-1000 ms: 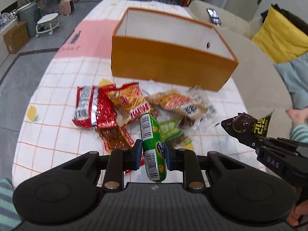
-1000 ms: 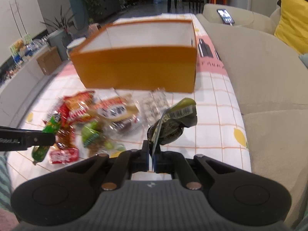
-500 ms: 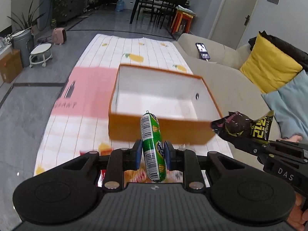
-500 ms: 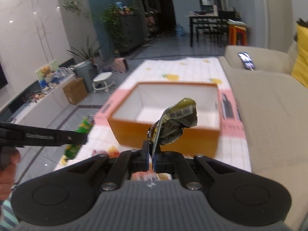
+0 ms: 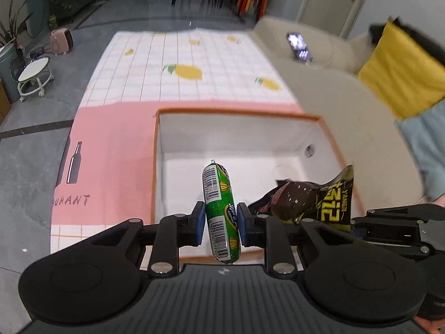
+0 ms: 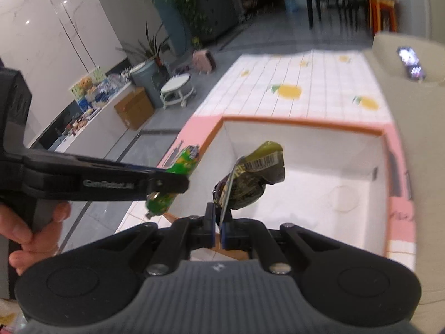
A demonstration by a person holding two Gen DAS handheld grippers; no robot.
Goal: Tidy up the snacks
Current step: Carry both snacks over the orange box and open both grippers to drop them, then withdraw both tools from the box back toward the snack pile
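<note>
My left gripper (image 5: pixel 219 222) is shut on a green sausage stick (image 5: pixel 219 208) with barcodes, held upright over the near edge of the orange box (image 5: pixel 239 111). The box is open-topped with a white, empty inside (image 5: pixel 250 167). My right gripper (image 6: pixel 218 226) is shut on the edge of a dark crinkled snack packet (image 6: pixel 250 183) with yellow print, hanging above the box's near left part. In the left wrist view that packet (image 5: pixel 314 200) sits at the right, beside the sausage. The right wrist view shows the left gripper's fingers (image 6: pixel 169 183) with the green sausage (image 6: pixel 172 186) at the box's left wall.
The box stands on a checked tablecloth (image 5: pixel 180 64) with lemon prints and a pink band (image 5: pixel 111 153). A beige sofa (image 5: pixel 347 105) with a yellow cushion (image 5: pixel 403 75) and a phone (image 5: pixel 299 47) runs along the right. A hand (image 6: pixel 30 228) holds the left gripper.
Both grippers have moved forward and up from the snack pile to above the box, each keeping its snack. The pile has dropped out of view.
</note>
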